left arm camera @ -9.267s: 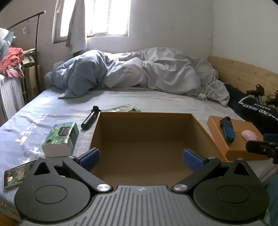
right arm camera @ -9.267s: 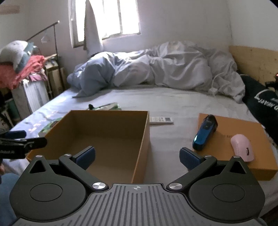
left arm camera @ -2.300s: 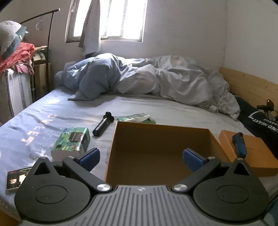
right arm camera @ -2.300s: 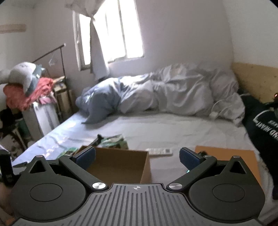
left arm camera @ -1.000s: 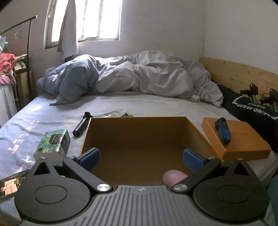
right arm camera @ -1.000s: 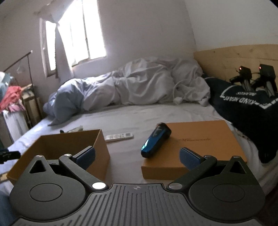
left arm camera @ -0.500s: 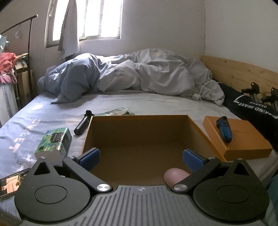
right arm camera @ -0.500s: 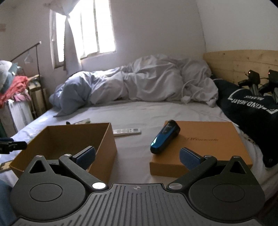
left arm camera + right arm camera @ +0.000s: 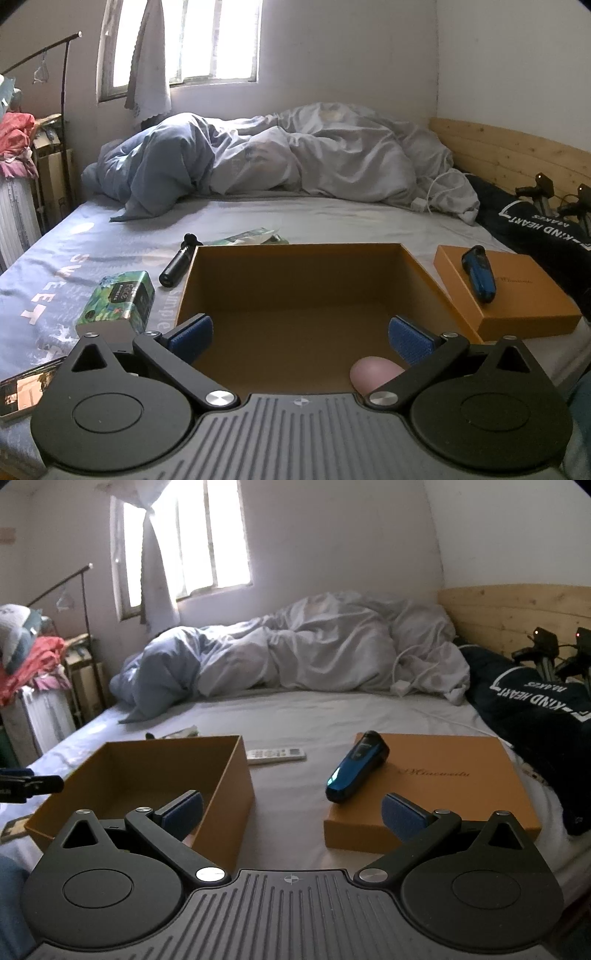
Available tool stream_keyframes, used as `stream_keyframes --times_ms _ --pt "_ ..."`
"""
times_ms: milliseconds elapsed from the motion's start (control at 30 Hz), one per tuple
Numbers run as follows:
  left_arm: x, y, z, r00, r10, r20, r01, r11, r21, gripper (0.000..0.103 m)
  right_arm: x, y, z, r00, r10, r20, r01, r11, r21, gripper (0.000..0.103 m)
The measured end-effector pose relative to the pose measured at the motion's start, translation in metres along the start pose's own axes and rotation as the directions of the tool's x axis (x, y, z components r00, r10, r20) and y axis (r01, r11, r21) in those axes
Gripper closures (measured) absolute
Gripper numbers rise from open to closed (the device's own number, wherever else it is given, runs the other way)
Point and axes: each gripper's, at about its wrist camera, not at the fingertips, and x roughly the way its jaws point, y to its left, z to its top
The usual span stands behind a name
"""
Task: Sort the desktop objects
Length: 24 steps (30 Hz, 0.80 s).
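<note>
Mostly bed sheet (image 9: pixel 332 221), rumpled duvet (image 9: pixel 295 155), window (image 9: pixel 192 542) behind; both grippers' fingers apart, empty.

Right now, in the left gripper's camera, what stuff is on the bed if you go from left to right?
Phone → green tissue pack → black tube → open cardboard box with the pink mouse inside → blue shaver lying on the flat orange box.

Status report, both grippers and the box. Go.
Left gripper open, empty, over open box. Right gripper open, empty. Pink mouse boxed; blue shaver on lid, path unobstructed.
</note>
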Motion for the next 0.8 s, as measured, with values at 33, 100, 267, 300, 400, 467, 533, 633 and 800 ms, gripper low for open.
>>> stream_keyframes --times_ms 33,100,267,300,400,467,533,633,800 --pt "0.0 0.0 0.0 1.0 0.0 -0.001 0.0 1.0 0.0 0.0 0.0 0.0 0.0 1.0 0.0 0.0 0.0 1.0 0.001 0.0" --pt "0.001 0.0 0.0 1.0 -0.001 -0.001 0.001 1.0 0.0 0.0 -0.001 0.001 0.001 1.0 0.0 0.0 0.0 1.0 0.002 0.0" --pt "0.001 0.001 0.001 1.0 -0.002 -0.002 0.002 1.0 -0.002 0.0 -0.004 0.002 0.002 1.0 -0.001 0.0 0.001 1.0 0.006 0.0" --pt "0.001 0.001 0.0 1.0 -0.002 -0.002 0.002 1.0 -0.002 0.0 -0.004 0.002 0.002 1.0 -0.001 0.001 0.001 1.0 0.006 0.0" --pt "0.001 0.001 0.0 1.0 -0.002 -0.002 0.002 1.0 -0.001 0.0 0.002 -0.001 0.0 1.0 -0.001 0.0 0.001 1.0 0.008 0.0" --pt "0.001 0.001 0.001 1.0 -0.002 -0.001 0.002 1.0 -0.001 0.0 0.001 -0.002 0.001 1.0 -0.001 0.0 0.001 1.0 0.012 0.0" --pt "0.002 -0.002 0.001 1.0 0.0 0.0 0.0 1.0 0.002 0.0 0.001 -0.002 0.001 1.0 -0.001 0.002 0.001 1.0 0.013 0.0" --pt "0.002 -0.005 0.001 1.0 0.0 0.001 0.0 1.0 0.009 0.0 0.0 -0.003 0.001 1.0 -0.004 0.006 0.004 1.0 0.013 0.0" --pt "0.002 -0.011 0.003 1.0 -0.004 -0.003 0.004 1.0 0.009 0.0 -0.002 -0.006 0.003 1.0 -0.006 0.014 0.006 1.0 0.025 0.0"
